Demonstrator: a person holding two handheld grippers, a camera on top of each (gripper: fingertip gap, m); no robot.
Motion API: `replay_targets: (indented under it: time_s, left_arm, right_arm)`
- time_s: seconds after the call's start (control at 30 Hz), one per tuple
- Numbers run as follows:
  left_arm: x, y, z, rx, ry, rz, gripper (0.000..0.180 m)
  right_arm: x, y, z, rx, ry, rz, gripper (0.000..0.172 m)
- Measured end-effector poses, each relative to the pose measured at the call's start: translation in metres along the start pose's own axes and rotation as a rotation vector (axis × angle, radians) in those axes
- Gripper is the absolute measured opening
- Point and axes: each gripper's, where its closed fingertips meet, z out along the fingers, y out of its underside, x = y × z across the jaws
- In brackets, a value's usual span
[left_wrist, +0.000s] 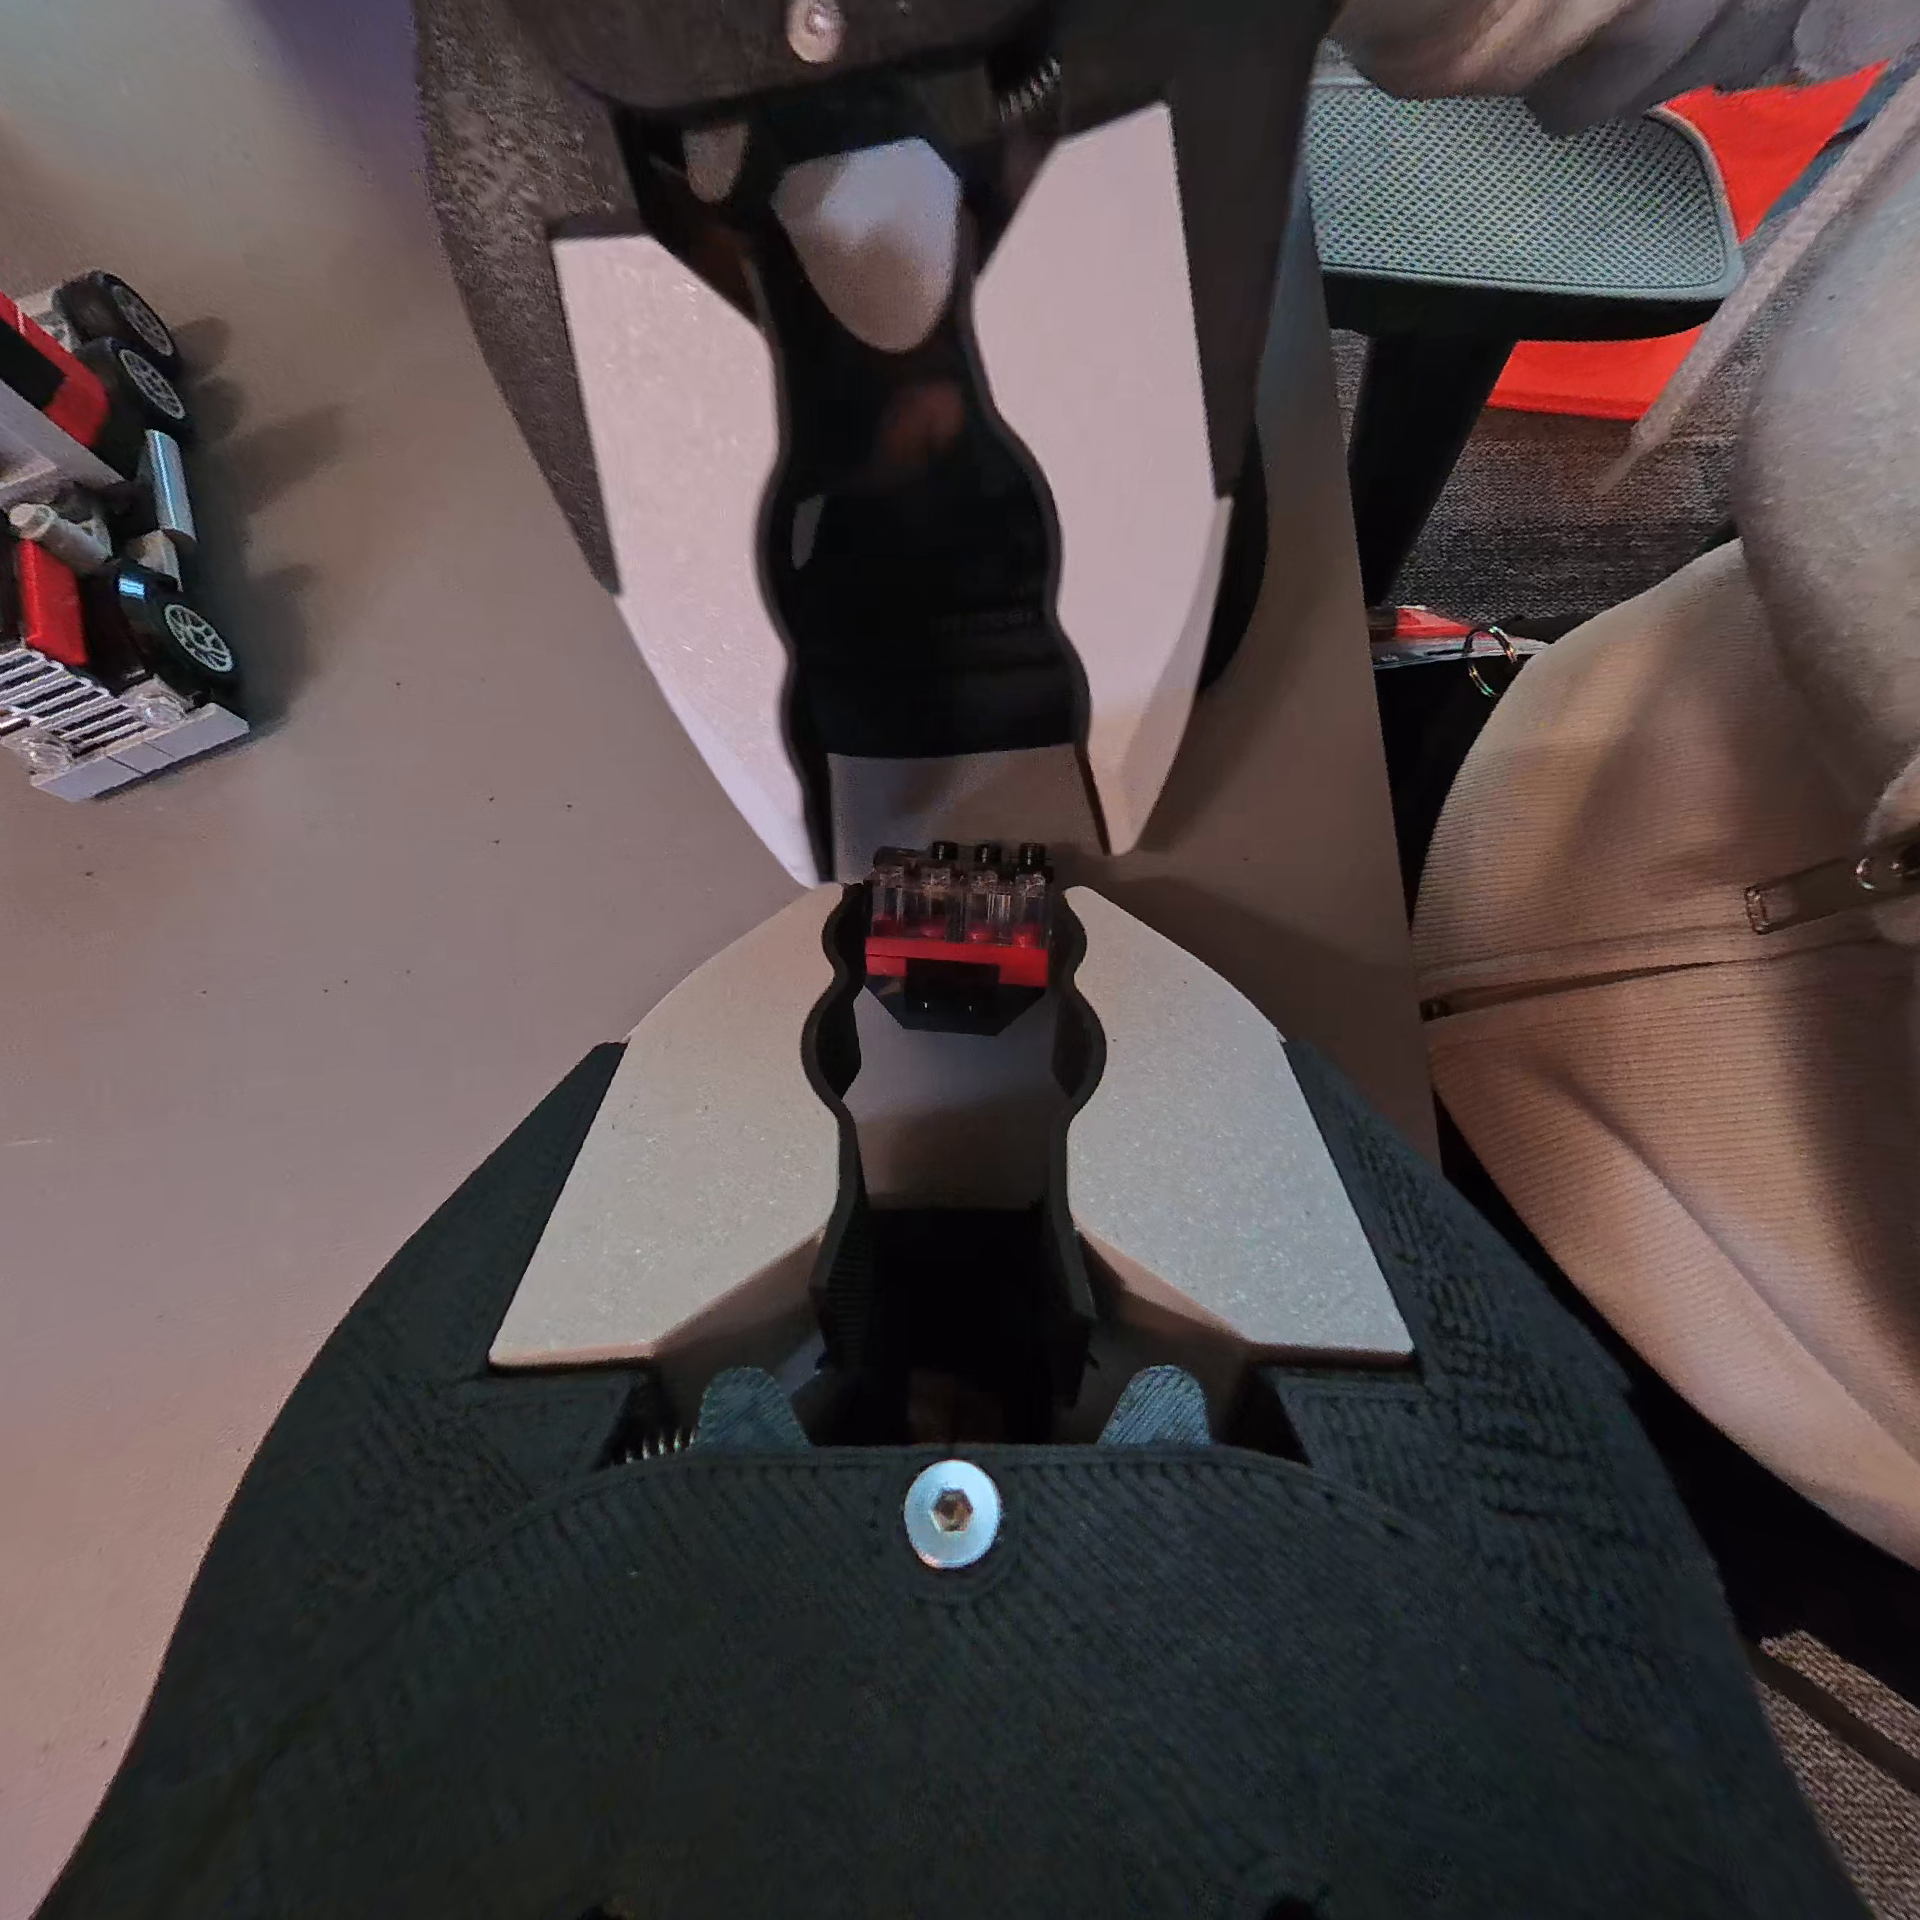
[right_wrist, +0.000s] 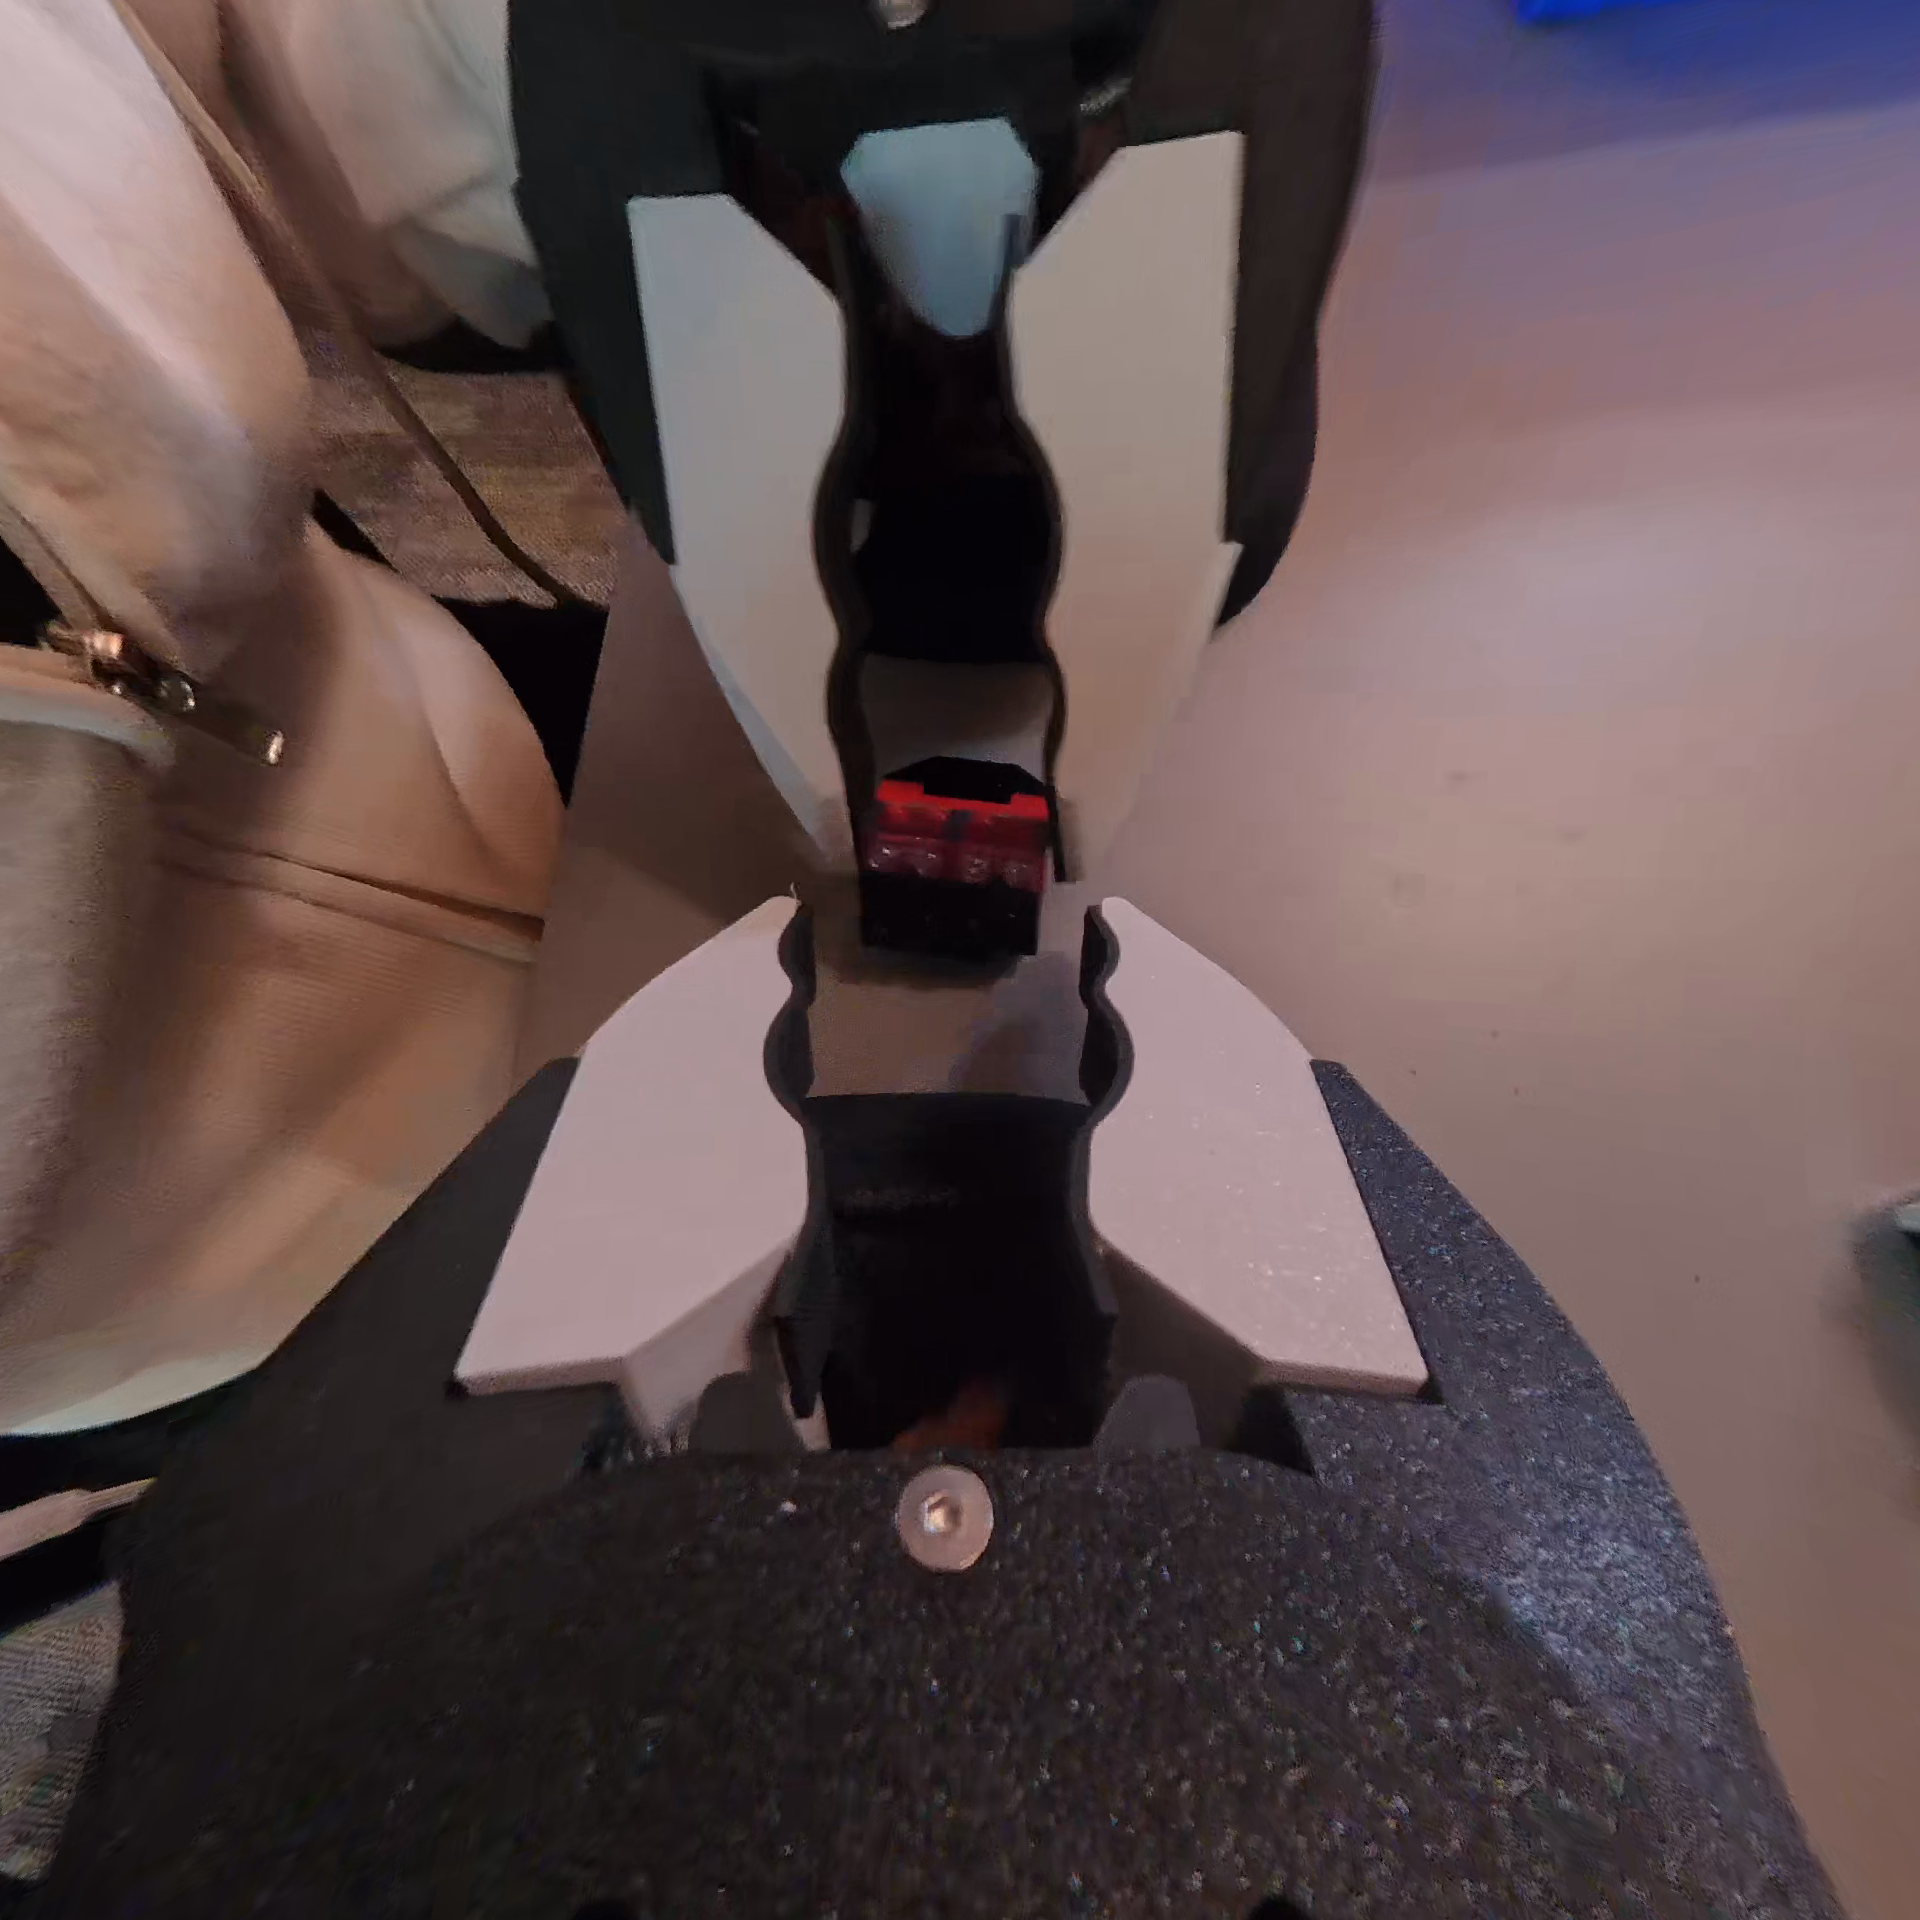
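My left gripper (left_wrist: 956, 914) is shut on a small brick assembly (left_wrist: 951, 940) made of a red plate, clear bricks and black pieces. Both pads press on its sides, and it is held above the beige table (left_wrist: 364, 987). My right gripper (right_wrist: 945, 920) faces it tip to tip and is open. The black end of the assembly (right_wrist: 951, 914) reaches in between the right fingertips (right_wrist: 1132, 935), with a gap on each side. In the left wrist view the right gripper (left_wrist: 961, 821) shows just beyond the assembly, its fingers spread. In the right wrist view the left gripper (right_wrist: 951, 831) clamps the red part.
A red, grey and black toy brick car (left_wrist: 114, 540) lies on the table at the far left. A person in a beige zipped jacket (left_wrist: 1662, 1039) sits close behind the grippers; the jacket also shows in the right wrist view (right_wrist: 208, 935). A mesh chair seat (left_wrist: 1507, 208) stands beyond. My two grippers' fingertips are within a few centimetres of each other.
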Motion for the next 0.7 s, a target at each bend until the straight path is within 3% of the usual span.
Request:
replay_targets:
  time_s: [0.1,0.47,0.5,0.7]
  left_arm:
    - [-0.002,0.000,0.000,-0.001,-0.017,-0.009,0.034]
    - [-0.008,0.002,0.000,-0.008,-0.059,-0.017,0.035]
    - [-0.018,0.004,0.000,-0.013,-0.107,-0.072,0.035]
    - [-0.012,0.003,-0.001,-0.008,-0.070,-0.041,0.035]
  right_arm:
    - [0.005,0.000,0.004,-0.031,0.115,-0.085,0.034]
    - [0.012,0.000,-0.002,-0.034,0.415,-0.106,0.027]
    - [0.009,-0.004,-0.003,-0.005,0.412,-0.146,0.002]
    - [0.001,-0.004,-0.003,0.038,0.203,0.036,0.005]
